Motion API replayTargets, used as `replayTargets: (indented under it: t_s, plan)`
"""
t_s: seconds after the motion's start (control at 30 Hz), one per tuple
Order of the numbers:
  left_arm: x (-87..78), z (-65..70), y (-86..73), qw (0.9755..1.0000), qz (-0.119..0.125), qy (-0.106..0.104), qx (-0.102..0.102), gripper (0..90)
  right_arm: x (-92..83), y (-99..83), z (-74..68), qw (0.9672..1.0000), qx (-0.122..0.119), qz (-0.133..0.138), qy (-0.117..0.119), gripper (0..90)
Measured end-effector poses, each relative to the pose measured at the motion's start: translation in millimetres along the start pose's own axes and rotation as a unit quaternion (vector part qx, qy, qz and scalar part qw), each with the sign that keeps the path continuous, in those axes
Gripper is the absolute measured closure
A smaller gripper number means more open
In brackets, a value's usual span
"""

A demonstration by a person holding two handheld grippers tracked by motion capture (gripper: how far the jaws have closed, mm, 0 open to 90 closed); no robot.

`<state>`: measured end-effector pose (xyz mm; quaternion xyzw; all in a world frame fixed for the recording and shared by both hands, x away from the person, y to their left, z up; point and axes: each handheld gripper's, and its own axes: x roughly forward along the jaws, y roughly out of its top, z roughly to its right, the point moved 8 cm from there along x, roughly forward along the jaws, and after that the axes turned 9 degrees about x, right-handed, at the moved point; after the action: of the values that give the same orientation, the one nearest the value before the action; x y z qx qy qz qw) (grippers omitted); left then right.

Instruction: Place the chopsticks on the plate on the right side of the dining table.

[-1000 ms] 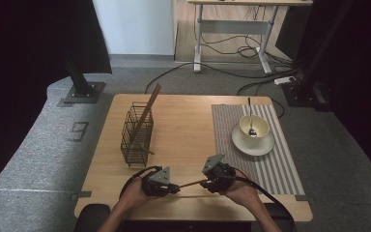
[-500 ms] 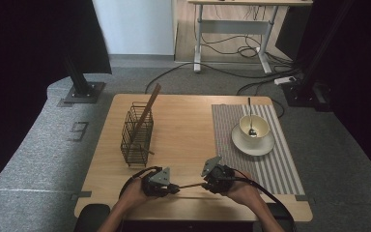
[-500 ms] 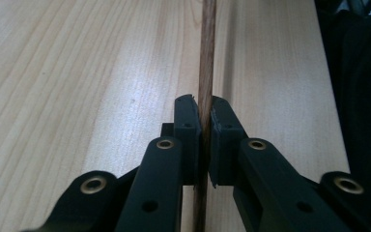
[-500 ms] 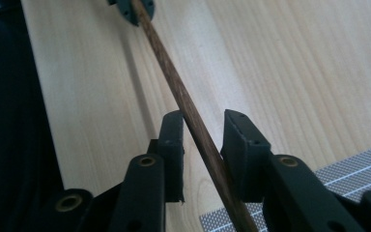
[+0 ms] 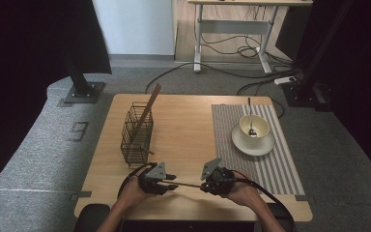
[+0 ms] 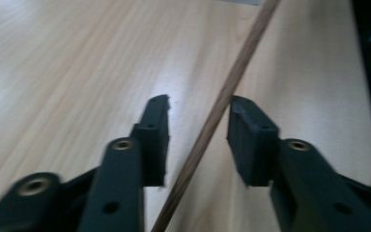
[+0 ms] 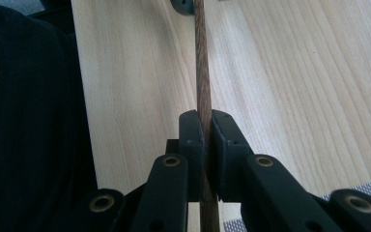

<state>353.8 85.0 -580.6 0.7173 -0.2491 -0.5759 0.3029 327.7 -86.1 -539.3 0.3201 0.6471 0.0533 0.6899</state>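
A thin brown wooden stick lies level between my two grippers near the table's front edge. My left gripper points right. In the left gripper view its jaws have just been opening, and the stick runs through the gap, close to the right pad, with neither pad pressing on it. My right gripper points left. Its jaws have just been closing and now press on the stick, which runs straight ahead from them.
A black wire basket with a long wooden utensil leaning out stands at the left of the wooden table. On a striped placemat at the right, a cream bowl with a spoon sits on a saucer.
Both hands have kept their place at the front edge. The high view is too small to show the jaws moving.
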Motion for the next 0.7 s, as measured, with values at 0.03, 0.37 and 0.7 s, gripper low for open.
replayTargets:
  t_s: [0.03, 0.37, 0.7]
  plan:
    - [-0.2, -1.9, -0.9, 1.0000, 0.000, 0.006, -0.005, 52.4, -0.6, -0.5, 0.8, 1.0000, 0.001, -0.001, -0.002, 83.1]
    - [5.9, -14.5, -9.7, 0.9978, -0.015, 0.040, -0.051, 24.3, -5.9, -5.0, 7.8, 0.9998, 0.009, -0.001, -0.020, 83.0]
    - [4.4, -23.5, -11.4, 0.9935, -0.004, 0.064, -0.094, 13.4, -9.9, -14.4, 15.0, 0.9993, 0.026, 0.001, -0.029, 83.0]
